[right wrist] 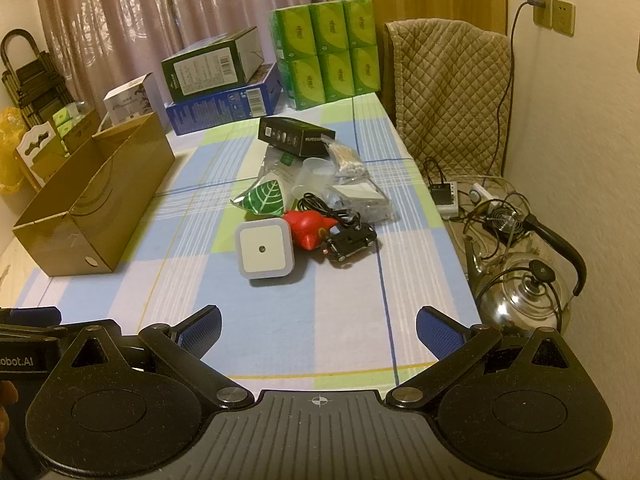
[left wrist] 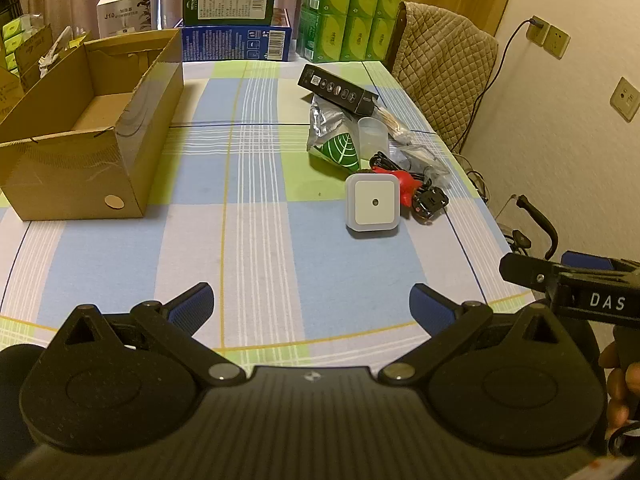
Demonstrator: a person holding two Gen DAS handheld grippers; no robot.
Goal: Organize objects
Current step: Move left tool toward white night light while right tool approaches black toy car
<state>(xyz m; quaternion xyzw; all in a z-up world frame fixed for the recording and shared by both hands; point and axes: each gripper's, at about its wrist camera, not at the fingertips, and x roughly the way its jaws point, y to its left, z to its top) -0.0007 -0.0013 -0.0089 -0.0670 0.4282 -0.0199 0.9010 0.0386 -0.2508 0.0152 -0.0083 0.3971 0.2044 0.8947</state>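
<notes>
Jaws of both grippers gape empty; one cardboard box (left wrist: 80, 128), one night-light (right wrist: 265, 251).

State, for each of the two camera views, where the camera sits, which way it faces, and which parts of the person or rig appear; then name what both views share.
Left wrist: sits on the left gripper, faces forward across the checked table; open blue fingers, the right gripper and a hand at right show.
Right wrist: sits on the right gripper, faces the same way; open fingers show.
Shared: cardboard box, white night light.
</notes>
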